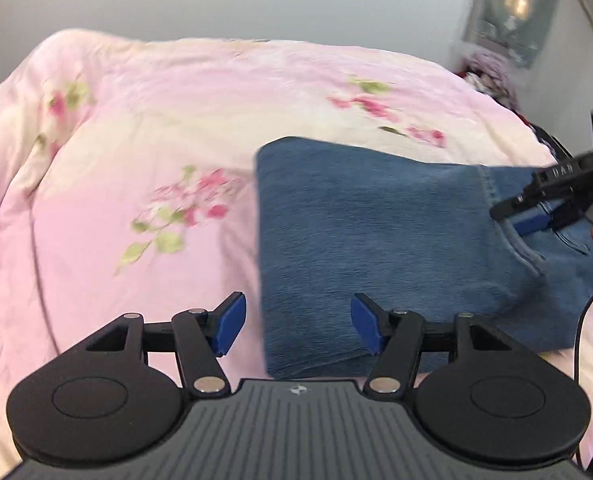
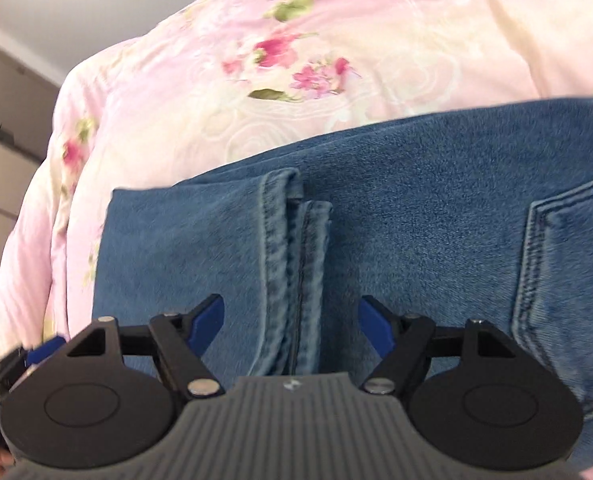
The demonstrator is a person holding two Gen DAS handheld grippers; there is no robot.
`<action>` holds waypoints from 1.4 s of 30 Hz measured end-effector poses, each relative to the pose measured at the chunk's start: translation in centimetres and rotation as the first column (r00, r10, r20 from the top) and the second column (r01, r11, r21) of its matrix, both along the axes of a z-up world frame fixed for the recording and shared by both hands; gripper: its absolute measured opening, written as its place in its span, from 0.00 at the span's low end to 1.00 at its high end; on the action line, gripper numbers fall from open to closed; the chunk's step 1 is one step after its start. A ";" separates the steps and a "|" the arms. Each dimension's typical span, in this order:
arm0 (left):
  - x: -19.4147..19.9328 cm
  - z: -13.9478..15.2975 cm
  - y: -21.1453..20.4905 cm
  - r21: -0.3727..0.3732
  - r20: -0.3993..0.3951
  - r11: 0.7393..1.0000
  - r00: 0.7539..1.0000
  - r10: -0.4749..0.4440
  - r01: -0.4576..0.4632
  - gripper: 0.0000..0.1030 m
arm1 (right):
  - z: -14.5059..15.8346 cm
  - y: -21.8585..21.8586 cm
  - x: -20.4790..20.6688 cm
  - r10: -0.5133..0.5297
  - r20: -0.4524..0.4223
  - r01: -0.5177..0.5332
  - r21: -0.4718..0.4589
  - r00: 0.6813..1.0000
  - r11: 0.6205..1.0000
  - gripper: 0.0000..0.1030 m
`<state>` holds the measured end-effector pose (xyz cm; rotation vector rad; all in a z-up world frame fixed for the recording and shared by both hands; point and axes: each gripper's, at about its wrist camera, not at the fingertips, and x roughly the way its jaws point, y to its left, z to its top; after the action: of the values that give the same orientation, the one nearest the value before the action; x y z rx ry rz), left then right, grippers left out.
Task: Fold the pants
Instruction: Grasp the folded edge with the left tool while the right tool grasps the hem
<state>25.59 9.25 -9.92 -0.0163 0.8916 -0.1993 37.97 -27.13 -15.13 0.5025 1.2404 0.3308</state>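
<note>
The jeans (image 2: pixel 376 220) lie folded on the pink floral quilt (image 1: pixel 136 120), both the left hand-held gripper (image 1: pixel 296 326) and right hand-held gripper (image 2: pixel 290 328) open and empty above them, so probably another fold or smoothing comes next.

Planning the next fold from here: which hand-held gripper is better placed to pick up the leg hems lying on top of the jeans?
Probably right. The right hand-held gripper is open directly above the stitched hems of the folded blue denim jeans; the left hand-held gripper straddles their far edge.
</note>
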 end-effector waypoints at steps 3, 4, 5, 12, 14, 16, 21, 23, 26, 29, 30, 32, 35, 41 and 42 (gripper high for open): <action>0.7 -0.3 2.0 -0.044 -0.001 0.997 0.998 0.062 -0.062 0.68 | -1.7 0.0 0.7 -0.055 -0.019 0.056 0.055 0.998 0.997 0.59; 0.8 -0.3 2.5 -0.056 -0.004 0.996 0.997 0.073 -0.073 0.68 | -2.1 0.1 0.8 -0.065 -0.015 0.066 0.070 0.998 0.995 0.59; 1.0 -0.4 2.8 -0.064 -0.006 0.995 0.997 0.083 -0.083 0.68 | -2.3 0.2 0.8 -0.072 -0.009 0.073 0.076 0.997 0.994 0.58; 2.2 -0.5 2.7 -0.074 0.022 0.992 0.994 0.106 -0.104 0.64 | 1.0 1.2 -0.7 0.003 0.135 -0.005 0.011 0.991 1.000 0.11; 2.6 -0.2 2.7 -0.089 0.033 0.989 0.992 0.119 -0.116 0.61 | 3.1 1.1 -1.3 0.014 0.189 -0.011 -0.016 0.982 1.000 0.10; 3.1 0.4 2.5 -0.089 0.050 0.988 0.990 0.129 -0.124 0.57 | 5.3 0.9 -1.9 0.020 0.241 -0.010 -0.042 0.970 0.999 0.09; 5.5 1.2 0.8 -0.058 0.054 0.990 0.989 0.135 -0.132 0.39 | 6.1 -0.5 -2.3 0.004 0.195 0.024 -0.141 0.981 0.990 0.09; 6.7 0.8 0.0 -0.051 0.045 0.990 0.989 0.137 -0.135 0.31 | 4.3 -1.3 -2.1 -0.011 0.146 0.031 -0.140 0.989 0.990 0.10; 8.1 -0.1 -1.3 -0.043 0.027 0.992 0.992 0.123 -0.122 0.24 | 1.4 -1.8 -1.7 -0.039 0.108 0.052 -0.119 0.993 0.992 0.10; 9.1 -1.8 -2.8 0.040 -0.012 0.994 0.995 0.099 -0.098 0.20 | 0.2 -1.8 -1.3 -0.023 0.114 0.037 -0.120 0.993 0.992 0.13; 9.4 -2.7 -3.2 0.078 -0.040 0.993 0.995 0.088 -0.084 0.20 | 0.1 -1.9 -1.2 -0.019 0.112 0.032 -0.119 0.994 0.992 0.17; 10.1 -4.6 -3.8 0.125 -0.110 0.990 0.991 0.071 -0.057 0.20 | 0.2 -2.2 -1.1 0.003 0.118 0.013 -0.133 0.993 0.991 0.26; 10.5 -5.0 -4.4 0.164 -0.132 0.985 0.988 0.077 -0.055 0.19 | 1.0 -2.1 -1.0 0.054 0.124 -0.034 -0.163 0.991 0.986 0.33; 9.5 -0.7 -4.4 0.156 -0.022 0.988 1.000 0.014 -0.010 0.16 | 4.8 -1.1 -1.6 0.187 0.226 -0.111 -0.310 0.956 0.944 0.35; 9.9 -0.1 -4.4 0.161 -0.004 0.987 1.000 0.018 -0.017 0.16 | 5.3 -0.8 -1.4 0.203 0.243 -0.119 -0.320 0.948 0.940 0.35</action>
<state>35.50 4.80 -9.99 0.1255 0.9100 -0.1102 36.57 -27.97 -9.80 0.0845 1.0396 0.3310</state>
